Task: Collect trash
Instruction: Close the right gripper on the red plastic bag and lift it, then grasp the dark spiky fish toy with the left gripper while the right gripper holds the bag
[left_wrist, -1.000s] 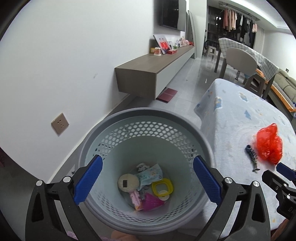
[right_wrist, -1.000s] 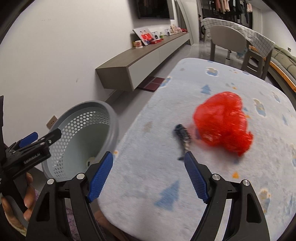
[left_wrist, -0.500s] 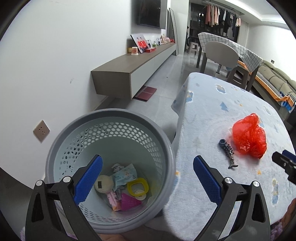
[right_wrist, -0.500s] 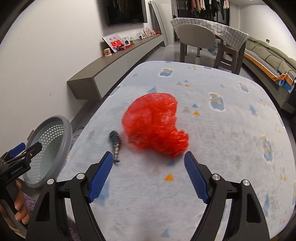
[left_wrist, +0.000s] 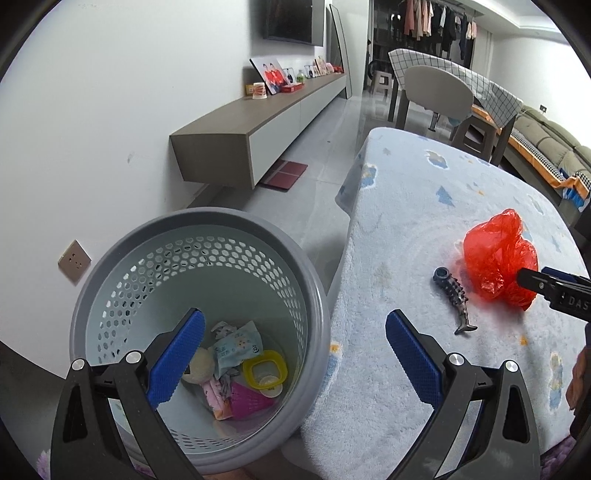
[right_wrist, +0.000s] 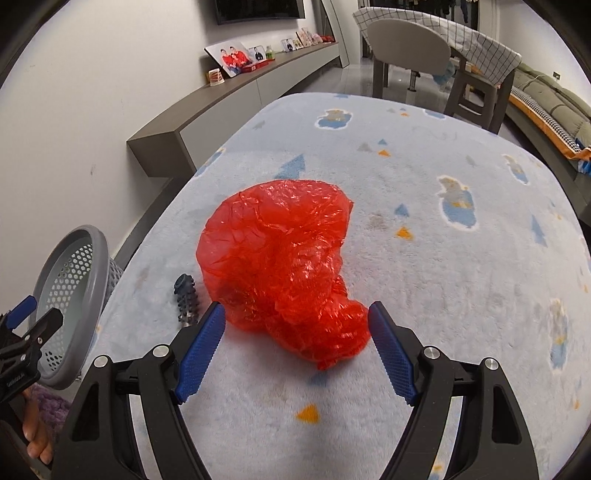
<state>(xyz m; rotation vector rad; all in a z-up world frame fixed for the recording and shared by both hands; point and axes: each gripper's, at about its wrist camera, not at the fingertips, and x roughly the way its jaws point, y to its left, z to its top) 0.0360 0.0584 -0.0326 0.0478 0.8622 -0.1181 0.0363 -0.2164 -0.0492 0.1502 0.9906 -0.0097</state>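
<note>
A crumpled red plastic bag (right_wrist: 284, 266) lies on the pale blue patterned table cover (right_wrist: 443, 258). My right gripper (right_wrist: 295, 325) is open and tilted down, and the bag's near end sits between its blue pads without being squeezed. A dark spiky toy-like piece (right_wrist: 186, 299) lies just left of the bag. In the left wrist view the grey perforated bin (left_wrist: 122, 258) stands on the floor beside the table and holds several bits of trash (left_wrist: 240, 369). My left gripper (left_wrist: 295, 350) hangs open and empty over the bin's right rim. The red bag (left_wrist: 495, 262) and dark piece (left_wrist: 454, 295) show to its right.
A low wall-mounted cabinet (left_wrist: 258, 122) with photos runs along the white wall behind the bin. A chair (right_wrist: 406, 48), a checked-cloth table and a sofa (right_wrist: 546, 96) stand beyond the table. A hand (right_wrist: 35, 432) holds the left gripper (right_wrist: 22, 332) at the bin.
My right gripper moved forward and rightward from the dark piece to the red bag, which now lies between its fingers. The left gripper drifted right, from over the bin's middle to its right rim.
</note>
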